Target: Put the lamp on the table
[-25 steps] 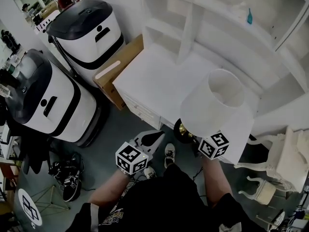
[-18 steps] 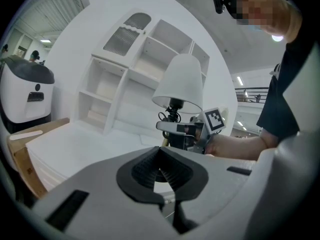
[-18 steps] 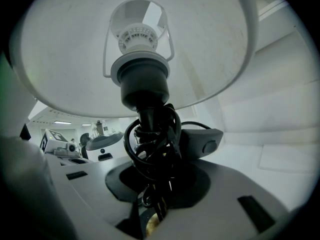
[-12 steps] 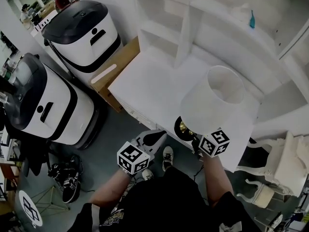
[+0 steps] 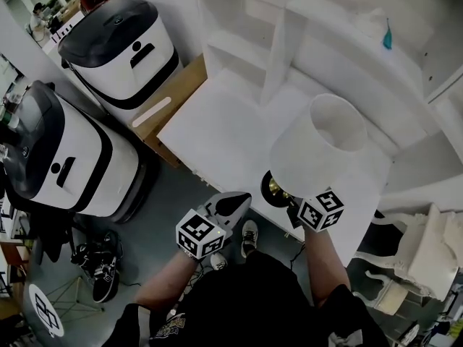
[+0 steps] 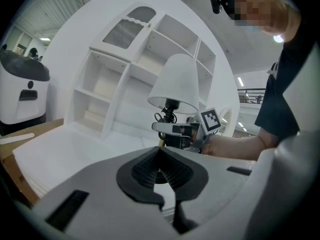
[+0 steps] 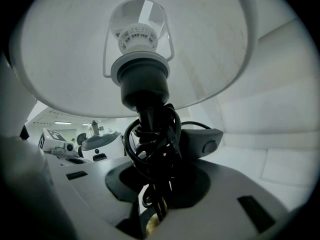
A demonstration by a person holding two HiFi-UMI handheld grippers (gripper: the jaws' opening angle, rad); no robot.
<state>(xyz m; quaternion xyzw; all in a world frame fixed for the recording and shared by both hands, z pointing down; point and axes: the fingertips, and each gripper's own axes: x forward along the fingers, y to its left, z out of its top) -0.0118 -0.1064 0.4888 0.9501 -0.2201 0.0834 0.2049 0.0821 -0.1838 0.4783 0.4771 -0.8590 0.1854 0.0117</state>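
The lamp has a white tapered shade, open at the top, on a thin dark stem. A round dark base with a glint of brass sits beneath it. It stands upright in the air, its shade over the near right part of the tabletop and its base at the tabletop's front edge. Whether the base touches the tabletop I cannot tell.

The right tongs are clenched on the lamp's stem, just above the base. The left tongs are closed on nothing and point at the tabletop's front edge from the floor side.

Against a second ago, the lamp and both tongs are nearer the tabletop. The base, then off the tabletop on the floor side, now reaches the front edge. More of the shade lies over the tabletop. The grip and the upright pose are unchanged.

The right gripper view looks up into the lamp, which the head view cannot do. It shows a black socket, a white holder with a wire frame, and a black cord wound round the stem with its switch. The right tongs press on that bundle.

The left gripper view shows the lamp from the side, above the tabletop. White shelves rise at the tabletop's far edge. Its own left tongs meet at the tips.
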